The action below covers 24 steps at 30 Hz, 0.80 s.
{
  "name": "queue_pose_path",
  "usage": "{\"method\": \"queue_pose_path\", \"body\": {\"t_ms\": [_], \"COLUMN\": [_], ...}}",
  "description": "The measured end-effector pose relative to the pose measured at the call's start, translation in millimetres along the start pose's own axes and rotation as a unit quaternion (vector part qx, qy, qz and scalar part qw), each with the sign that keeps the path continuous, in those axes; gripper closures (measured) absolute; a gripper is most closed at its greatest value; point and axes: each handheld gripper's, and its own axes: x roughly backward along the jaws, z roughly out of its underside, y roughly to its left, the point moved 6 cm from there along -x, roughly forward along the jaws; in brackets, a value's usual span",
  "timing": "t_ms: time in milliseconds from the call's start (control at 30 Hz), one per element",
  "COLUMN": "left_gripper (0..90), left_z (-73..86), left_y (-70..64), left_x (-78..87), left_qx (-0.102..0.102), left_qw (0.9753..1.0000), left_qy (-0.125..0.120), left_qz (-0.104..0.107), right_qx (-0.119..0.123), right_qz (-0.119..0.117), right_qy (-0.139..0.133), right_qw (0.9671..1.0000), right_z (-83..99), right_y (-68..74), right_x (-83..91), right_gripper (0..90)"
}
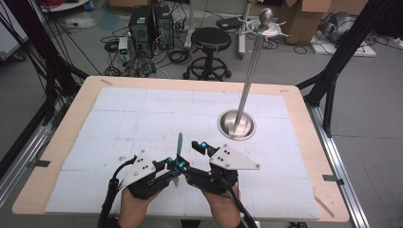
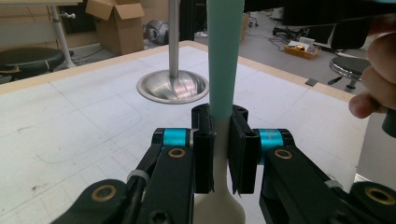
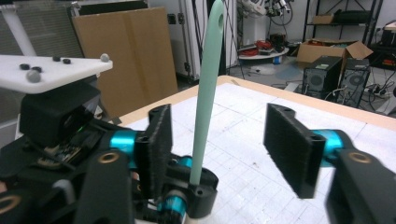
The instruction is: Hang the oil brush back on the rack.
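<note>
A spoon-like utensil with a mint-green handle (image 1: 180, 142) (image 2: 225, 56) (image 3: 208, 93) and a cream bowl (image 2: 219, 210) stands upright near the table's front middle. My left gripper (image 1: 175, 166) (image 2: 220, 140) is shut on it where the handle meets the bowl. My right gripper (image 1: 192, 156) (image 3: 224, 140) is open just to the right. Its jaws stand wide on either side of the green handle without touching it. The left gripper's clamped jaws (image 3: 194, 186) show low in the right gripper view.
A metal stand with a round base (image 1: 236, 124) (image 2: 173, 86) and a tall pole with hooks on top rises at the table's right middle. White gridded mat (image 1: 142, 118) covers the wooden table. Stool (image 1: 210, 40), computers (image 1: 152, 23) and boxes stand behind.
</note>
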Motion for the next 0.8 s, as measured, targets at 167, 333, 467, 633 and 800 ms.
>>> {"method": "queue_pose_path", "body": {"t_ms": [167, 333, 467, 633, 800], "left_gripper": [81.0, 81.0, 81.0, 80.9, 79.0], "left_z": [-0.5, -1.5, -2.7, -3.4, -5.4], "left_y": [-5.4, -8.8, -9.7, -9.2, -9.0], "left_x": [-4.6, -6.5, -7.0, -6.8, -5.7], "left_qx": [-0.003, -0.006, -0.01, -0.009, -0.008], "left_qw": [1.0, 1.0, 0.9999, 0.9999, 0.9998], "left_qy": [-0.002, -0.004, -0.006, -0.009, -0.017], "left_qz": [-0.001, -0.004, -0.007, -0.01, 0.001], "right_qx": [-0.002, -0.008, -0.018, -0.024, -0.012], "right_qz": [-0.001, 0.003, 0.005, 0.001, -0.004], "right_qy": [-0.001, -0.002, -0.002, -0.005, -0.007], "right_qw": [1.0, 1.0, 0.9998, 0.9997, 0.9999], "right_z": [-1.0, -2.0, -2.2, -3.6, -7.6], "right_y": [1.2, 0.1, -1.0, 0.7, 5.4], "right_x": [-2.2, -2.0, -2.1, -1.3, -0.9], "right_gripper": [48.2, 60.1, 70.4, 79.5, 82.0]}}
